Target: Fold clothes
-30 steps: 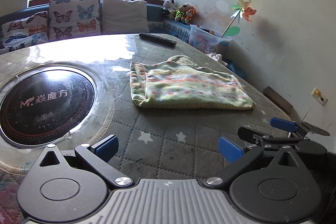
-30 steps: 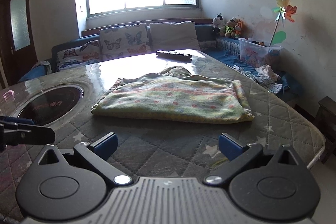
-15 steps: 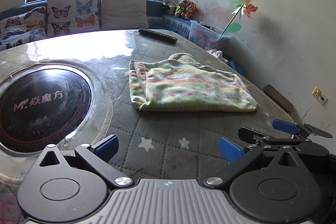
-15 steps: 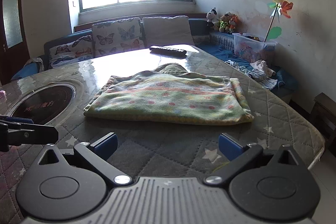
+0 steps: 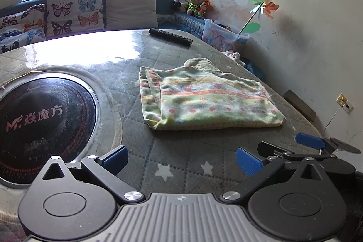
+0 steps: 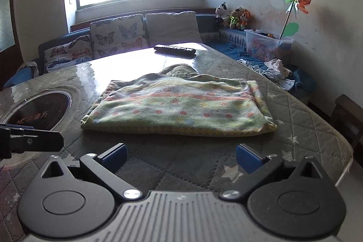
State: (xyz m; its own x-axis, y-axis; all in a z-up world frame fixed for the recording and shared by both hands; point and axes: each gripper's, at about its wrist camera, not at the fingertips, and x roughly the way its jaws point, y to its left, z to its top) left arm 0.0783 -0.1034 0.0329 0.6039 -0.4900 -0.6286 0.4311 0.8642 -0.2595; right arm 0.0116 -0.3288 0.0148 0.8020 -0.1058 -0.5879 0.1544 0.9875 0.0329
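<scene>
A folded green and yellow patterned garment (image 5: 204, 99) lies flat on the quilted table cover; it also shows in the right wrist view (image 6: 179, 108). A bit of olive cloth (image 6: 179, 69) sticks out from its far edge. My left gripper (image 5: 181, 160) is open and empty, short of the garment's near edge. My right gripper (image 6: 180, 157) is open and empty, just in front of the garment. The right gripper also shows at the right of the left wrist view (image 5: 292, 146). One finger of the left gripper shows at the left of the right wrist view (image 6: 34, 142).
A round black cooktop (image 5: 40, 119) is set in the table to the left of the garment. A black remote (image 5: 170, 36) lies at the table's far side. A sofa with cushions (image 6: 118, 35), a toy box (image 6: 267, 44) and loose clothes (image 6: 276, 72) lie beyond the table edge.
Both grippers have drifted slightly toward the garment and stayed open. The garment has not moved.
</scene>
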